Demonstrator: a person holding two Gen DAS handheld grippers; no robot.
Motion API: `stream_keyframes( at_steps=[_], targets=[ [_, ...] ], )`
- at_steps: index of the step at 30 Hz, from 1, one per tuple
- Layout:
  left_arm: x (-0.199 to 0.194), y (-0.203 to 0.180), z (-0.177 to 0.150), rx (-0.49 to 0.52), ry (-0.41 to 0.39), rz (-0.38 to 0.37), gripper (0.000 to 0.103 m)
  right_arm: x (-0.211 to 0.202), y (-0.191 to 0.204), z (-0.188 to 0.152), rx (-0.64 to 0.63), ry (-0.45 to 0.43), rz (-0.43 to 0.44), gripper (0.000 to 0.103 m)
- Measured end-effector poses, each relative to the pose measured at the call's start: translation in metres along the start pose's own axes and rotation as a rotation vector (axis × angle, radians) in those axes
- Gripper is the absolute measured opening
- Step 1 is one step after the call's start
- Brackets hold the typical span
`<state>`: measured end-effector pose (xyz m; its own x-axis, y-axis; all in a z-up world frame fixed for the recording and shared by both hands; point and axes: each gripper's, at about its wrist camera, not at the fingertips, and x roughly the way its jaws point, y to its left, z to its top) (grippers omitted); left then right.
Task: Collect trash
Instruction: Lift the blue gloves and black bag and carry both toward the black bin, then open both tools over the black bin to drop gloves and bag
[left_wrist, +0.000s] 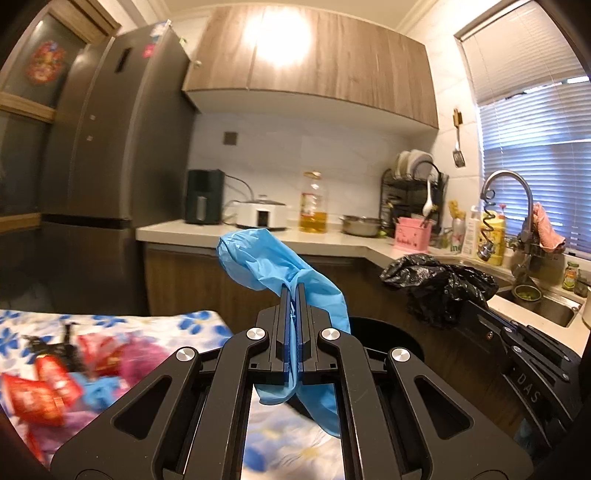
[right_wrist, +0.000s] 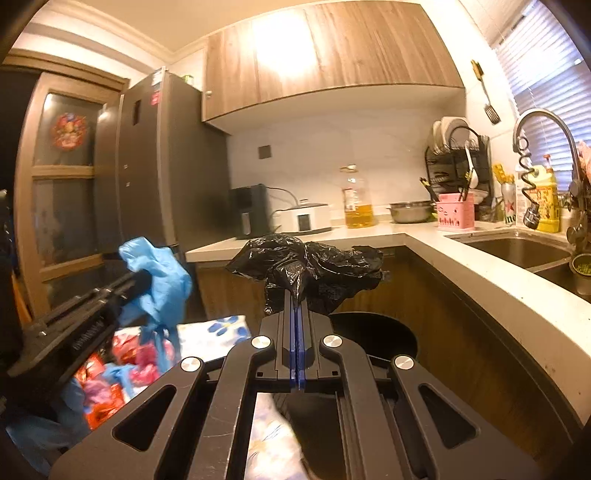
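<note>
My left gripper (left_wrist: 294, 291) is shut on a crumpled blue plastic bag (left_wrist: 258, 258), held up in the air above the table edge; it also shows in the right wrist view (right_wrist: 162, 273). My right gripper (right_wrist: 297, 301) is shut on a crumpled black plastic bag (right_wrist: 314, 262), which also shows in the left wrist view (left_wrist: 439, 284). A black round trash bin (right_wrist: 373, 332) stands open on the floor just beyond and below both grippers. Red and pink snack wrappers (left_wrist: 48, 387) lie on the floral tablecloth (left_wrist: 199, 325) to the left.
A pale kitchen counter (right_wrist: 461, 266) runs behind and to the right, with a sink (right_wrist: 517, 251), tap, oil bottle (left_wrist: 313, 206), rice cooker, pot and dish rack. A tall grey fridge (left_wrist: 103, 155) stands at the left.
</note>
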<state>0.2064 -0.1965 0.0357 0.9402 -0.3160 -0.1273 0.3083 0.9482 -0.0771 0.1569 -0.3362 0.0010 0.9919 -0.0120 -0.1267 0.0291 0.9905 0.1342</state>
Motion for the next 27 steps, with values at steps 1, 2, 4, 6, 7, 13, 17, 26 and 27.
stream_keyframes(
  at_steps=[1, 2, 4, 6, 7, 13, 17, 26, 27],
  targets=[
    [0.011, -0.006, 0.0, 0.002, 0.006, -0.008, 0.002, 0.005, -0.005, 0.0, 0.009, 0.002, -0.005, 0.002],
    [0.023, -0.012, -0.002, 0.007, 0.014, -0.018, 0.002, 0.011, -0.011, -0.001, 0.019, 0.005, -0.011, 0.002],
    [0.041, -0.021, -0.005, 0.011, 0.021, -0.038, 0.002, 0.02, -0.019, 0.001, 0.038, 0.011, -0.014, 0.002],
    [0.056, -0.029, -0.006, 0.012, 0.032, -0.055, 0.002, 0.029, -0.026, 0.001, 0.046, 0.016, -0.024, 0.002],
    [0.061, -0.03, -0.007, 0.012, 0.037, -0.06, 0.002, 0.033, -0.03, 0.003, 0.051, 0.017, -0.024, 0.002],
    [0.097, -0.044, -0.015, 0.012, 0.069, -0.092, 0.002, 0.054, -0.047, 0.0, 0.06, 0.034, -0.037, 0.002],
    [0.109, -0.049, -0.021, 0.02, 0.084, -0.104, 0.002, 0.067, -0.053, -0.001, 0.07, 0.046, -0.028, 0.002],
    [0.135, -0.05, -0.029, 0.023, 0.116, -0.119, 0.002, 0.085, -0.062, -0.002, 0.074, 0.053, -0.025, 0.002],
    [0.136, -0.05, -0.03, 0.023, 0.119, -0.123, 0.002, 0.087, -0.062, -0.003, 0.075, 0.052, -0.027, 0.002]
  ],
)
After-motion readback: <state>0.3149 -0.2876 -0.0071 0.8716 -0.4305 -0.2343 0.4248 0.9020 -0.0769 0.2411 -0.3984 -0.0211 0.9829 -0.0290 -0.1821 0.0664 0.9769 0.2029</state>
